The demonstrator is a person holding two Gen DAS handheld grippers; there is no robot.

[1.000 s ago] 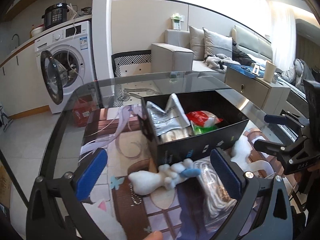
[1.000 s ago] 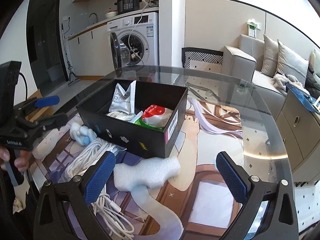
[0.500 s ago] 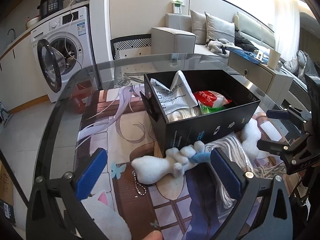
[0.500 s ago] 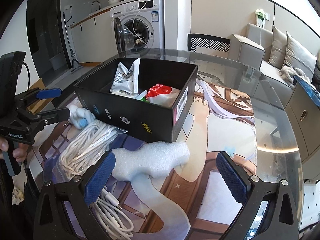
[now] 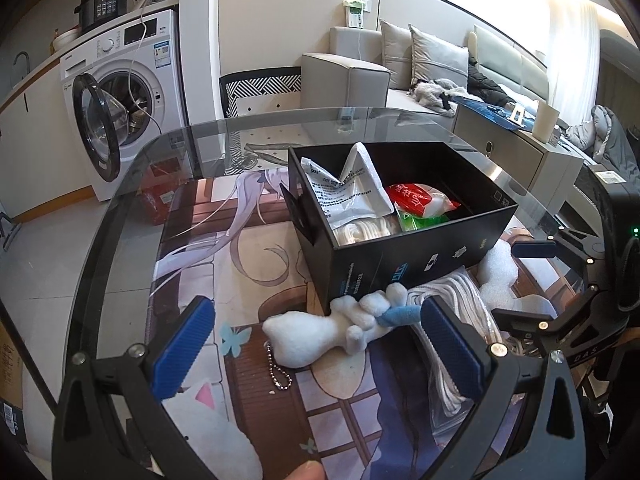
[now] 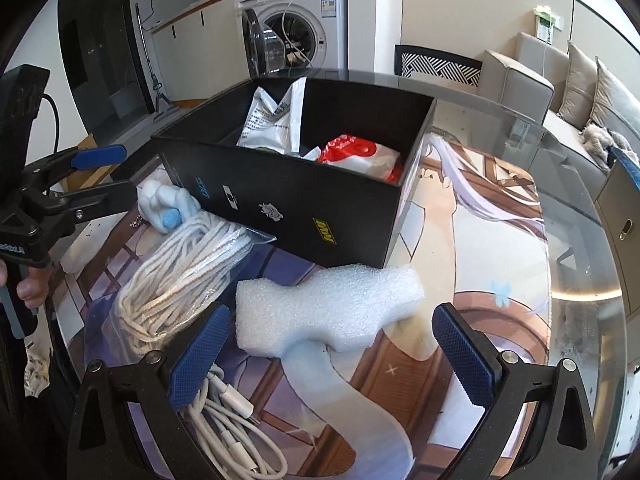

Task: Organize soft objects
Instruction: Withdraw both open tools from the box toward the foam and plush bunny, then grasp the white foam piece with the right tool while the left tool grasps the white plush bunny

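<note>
Right gripper (image 6: 332, 352), jaws wide and empty, frames the white notched foam block (image 6: 324, 308), frame centre, beside the black open cardboard box (image 6: 296, 204).

We can make out very little for certain. On the black box (image 6: 304, 200), a yellow sticker (image 6: 325, 227) at 5 o'clock on its near wall reads "NAVI" (upside down), with small white emblems at its 9 o'clock that we cannot name. The silver pouch (image 5: 352, 196) inside carries dense print, too small for us. The red packet (image 5: 416, 200) at its 3 o'clock bears white characters, likewise unreadable. The washing machine (image 5: 132, 92) wears a blue label, illegible.
</note>
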